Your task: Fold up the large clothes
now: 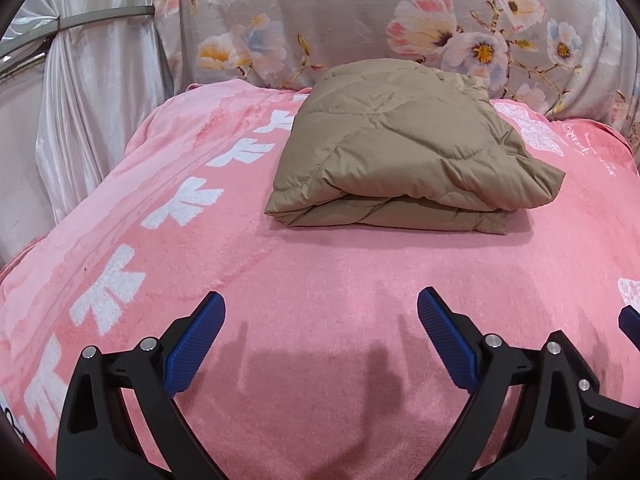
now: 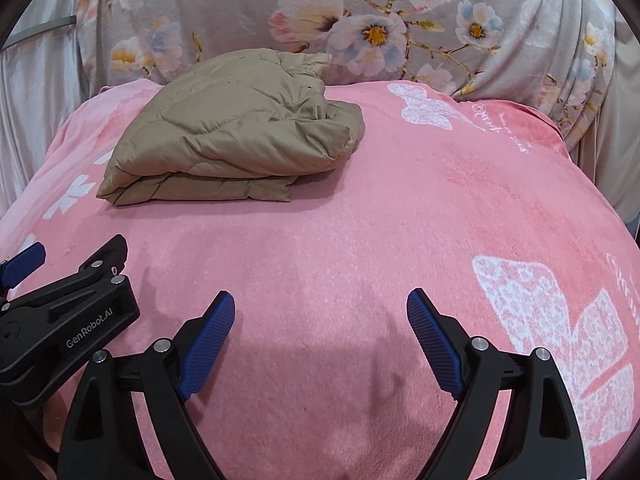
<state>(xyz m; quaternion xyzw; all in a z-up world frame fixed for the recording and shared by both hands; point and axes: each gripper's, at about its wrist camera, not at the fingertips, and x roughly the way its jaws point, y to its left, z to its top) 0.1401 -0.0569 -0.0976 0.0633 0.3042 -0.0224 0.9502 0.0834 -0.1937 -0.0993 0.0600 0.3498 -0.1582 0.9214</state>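
A tan quilted jacket (image 1: 404, 148) lies folded in a thick bundle on the pink blanket (image 1: 320, 280), near the far side. It also shows in the right wrist view (image 2: 236, 128), at the upper left. My left gripper (image 1: 322, 312) is open and empty, low over the blanket, well short of the jacket. My right gripper (image 2: 320, 312) is open and empty too, beside the left one, whose black body (image 2: 64, 320) shows at the left of the right wrist view. A blue fingertip of the right gripper (image 1: 630, 320) shows at the right edge of the left wrist view.
The pink blanket has white flower and butterfly prints (image 2: 568, 328). A grey floral cloth (image 1: 400, 20) rises behind it. A pale satin curtain (image 1: 92, 100) hangs at the left, past the blanket's edge.
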